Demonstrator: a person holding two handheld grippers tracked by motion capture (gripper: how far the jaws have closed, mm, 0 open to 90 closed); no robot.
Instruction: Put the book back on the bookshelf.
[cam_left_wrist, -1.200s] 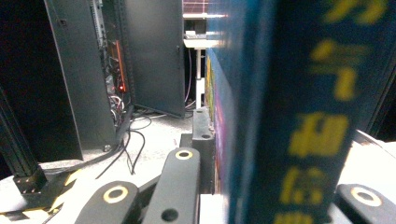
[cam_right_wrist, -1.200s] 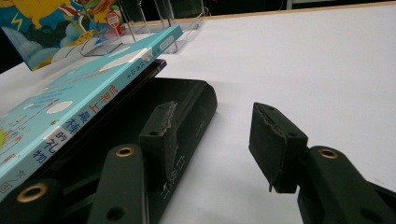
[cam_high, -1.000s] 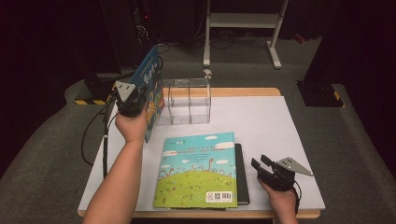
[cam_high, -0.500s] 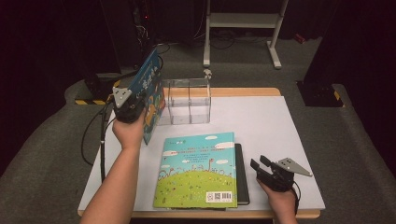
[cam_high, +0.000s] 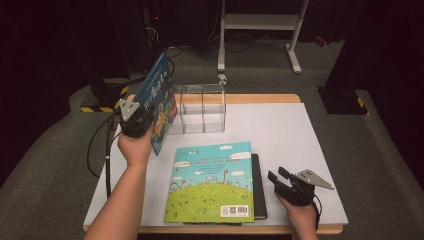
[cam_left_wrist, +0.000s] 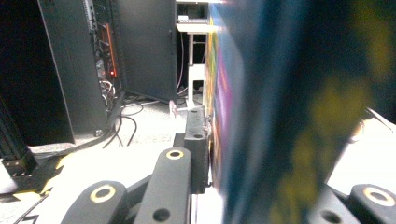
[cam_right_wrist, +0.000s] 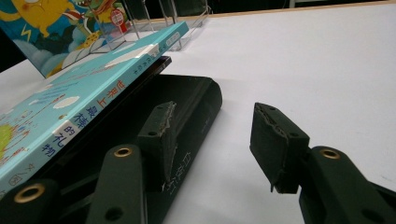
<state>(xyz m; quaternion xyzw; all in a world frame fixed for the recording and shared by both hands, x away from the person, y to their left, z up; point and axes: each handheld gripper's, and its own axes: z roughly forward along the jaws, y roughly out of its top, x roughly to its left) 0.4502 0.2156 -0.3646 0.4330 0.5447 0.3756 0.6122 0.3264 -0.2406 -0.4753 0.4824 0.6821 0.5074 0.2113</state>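
Note:
My left gripper (cam_high: 145, 109) holds a blue picture book (cam_high: 160, 95) tilted up on edge, left of the clear rack (cam_high: 202, 107). Its jaws have just been opening slightly, with the book still between them; one finger (cam_left_wrist: 195, 144) lies against the cover (cam_left_wrist: 289, 107). A second picture book (cam_high: 212, 185) with a green hill on its cover lies flat on a black book (cam_high: 258, 185) at the table's front. My right gripper (cam_high: 277, 175) rests on the table beside the black book's spine (cam_right_wrist: 191, 107), open (cam_right_wrist: 212, 135), gripping nothing.
The white table (cam_high: 300, 140) has bare room to the right of the books and the rack. Its wooden edge (cam_high: 260, 98) runs along the back. A cable (cam_high: 107, 160) trails from the left gripper over the left edge. A metal stand (cam_high: 260, 22) is on the floor behind.
The left hand has brought the blue book a little lower and nearer. The right gripper has stayed where it was.

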